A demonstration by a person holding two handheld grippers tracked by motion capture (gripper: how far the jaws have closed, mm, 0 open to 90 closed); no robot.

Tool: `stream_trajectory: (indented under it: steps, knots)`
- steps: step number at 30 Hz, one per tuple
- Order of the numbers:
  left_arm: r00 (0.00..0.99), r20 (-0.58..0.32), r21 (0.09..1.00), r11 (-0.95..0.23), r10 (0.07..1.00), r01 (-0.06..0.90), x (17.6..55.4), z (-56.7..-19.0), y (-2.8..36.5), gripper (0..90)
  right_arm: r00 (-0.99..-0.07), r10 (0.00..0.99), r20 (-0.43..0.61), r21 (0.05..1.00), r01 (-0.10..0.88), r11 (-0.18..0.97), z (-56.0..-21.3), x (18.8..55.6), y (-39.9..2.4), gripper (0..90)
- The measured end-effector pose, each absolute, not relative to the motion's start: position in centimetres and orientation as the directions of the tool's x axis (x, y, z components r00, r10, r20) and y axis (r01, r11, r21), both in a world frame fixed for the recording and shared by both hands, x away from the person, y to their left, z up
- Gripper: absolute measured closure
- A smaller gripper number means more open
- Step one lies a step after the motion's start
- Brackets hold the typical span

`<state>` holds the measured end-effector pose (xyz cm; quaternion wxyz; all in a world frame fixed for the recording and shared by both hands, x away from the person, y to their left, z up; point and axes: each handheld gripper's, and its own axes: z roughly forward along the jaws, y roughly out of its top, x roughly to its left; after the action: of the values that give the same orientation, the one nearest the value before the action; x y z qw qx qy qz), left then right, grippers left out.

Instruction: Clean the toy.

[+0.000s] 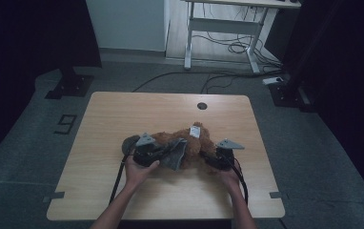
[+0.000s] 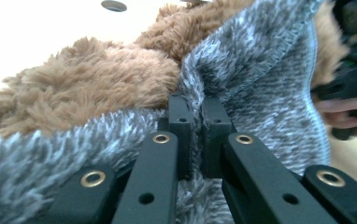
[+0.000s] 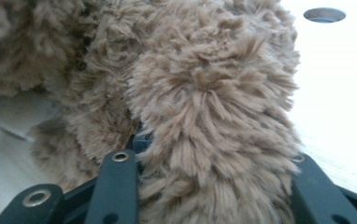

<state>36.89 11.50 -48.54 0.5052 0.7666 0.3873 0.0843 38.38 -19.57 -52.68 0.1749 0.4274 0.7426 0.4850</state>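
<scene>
Two hand-held grippers work a brown plush toy and its grey fleece garment at the near middle of a wooden table.

The table (image 1: pixel 123 114) is dim in the high view, so the plush toy (image 1: pixel 197 143) reads there as a shapeless brown mound and its head and limbs cannot be told apart. The grey garment (image 2: pixel 260 70) drapes over the toy's near side, its far end cut off. The left gripper (image 2: pixel 193 119) has its jaws pinched tight on a fold of that fleece. The right gripper (image 3: pixel 214 186) straddles a thick furry limb of the toy; fur hides the pads, so contact cannot be told. A small white tag (image 1: pixel 196 130) is unreadable.
</scene>
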Motion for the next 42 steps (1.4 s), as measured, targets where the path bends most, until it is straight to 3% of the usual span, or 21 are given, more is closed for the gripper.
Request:
stream_trajectory:
  steps: [6, 11, 17, 42]
  knots:
    - [0.691, -0.253, 0.882, -0.132, 0.677, 0.452, 34.9, -45.3, 13.2, 84.7, -0.619, 0.774, 0.133, 0.88, 0.433, 0.195, -53.0, 36.7, -19.9, 59.7]
    - [0.714, -0.229, 0.896, -0.144, 0.662, 0.421, 35.6, -42.9, 11.1, 84.5, -0.623, 0.772, 0.126, 0.88, 0.429, 0.203, -53.0, 36.1, -19.7, 59.8]
    - [0.656, -0.163, 0.827, -0.261, 0.737, 0.499, 38.7, -45.7, 7.7, 84.1, -0.627, 0.77, 0.123, 0.879, 0.429, 0.209, -53.0, 35.9, -19.8, 59.7]
    - [0.551, -0.128, 0.863, -0.181, 0.825, 0.472, 35.2, -46.4, 16.3, 84.3, -0.642, 0.752, 0.149, 0.871, 0.446, 0.208, -52.9, 35.8, -20.3, 59.7]
